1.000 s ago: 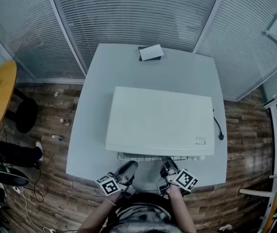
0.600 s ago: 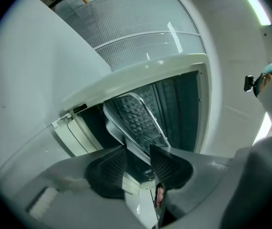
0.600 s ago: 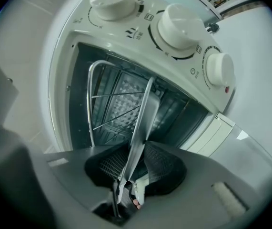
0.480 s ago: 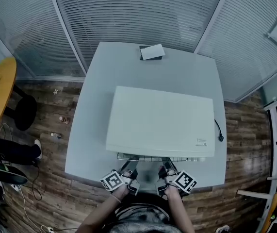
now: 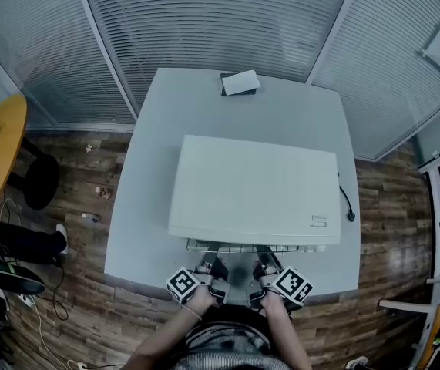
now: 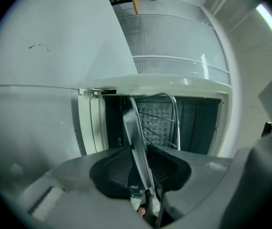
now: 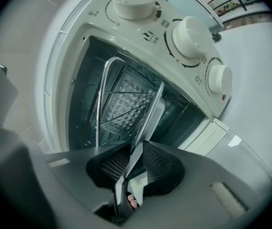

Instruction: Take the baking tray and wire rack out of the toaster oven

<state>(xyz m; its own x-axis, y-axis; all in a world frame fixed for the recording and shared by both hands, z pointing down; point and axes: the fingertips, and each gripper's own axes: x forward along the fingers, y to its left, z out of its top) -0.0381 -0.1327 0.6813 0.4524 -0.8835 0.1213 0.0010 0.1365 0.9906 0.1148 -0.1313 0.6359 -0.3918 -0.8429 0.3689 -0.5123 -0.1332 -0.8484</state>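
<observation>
Steel lip of the baking tray [image 6: 132, 123] sits between both pairs of jaws, my left gripper [image 6: 138, 150] and right gripper [image 7: 136, 151] closing onto it. Tray and wire rack [image 6: 176, 123] are inside the toaster oven [image 5: 254, 191], so I should pinch evenly, then draw out straight and level.

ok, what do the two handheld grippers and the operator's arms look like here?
Matched pair: left gripper and right gripper have grey moulded bodies and black ribbed pads. Each is topped by a cube with black-and-white square markers. No cables visible. The forearms are bare, with a striped top. Both sets of jaws are closing, with the baking tray rim between them.
</observation>
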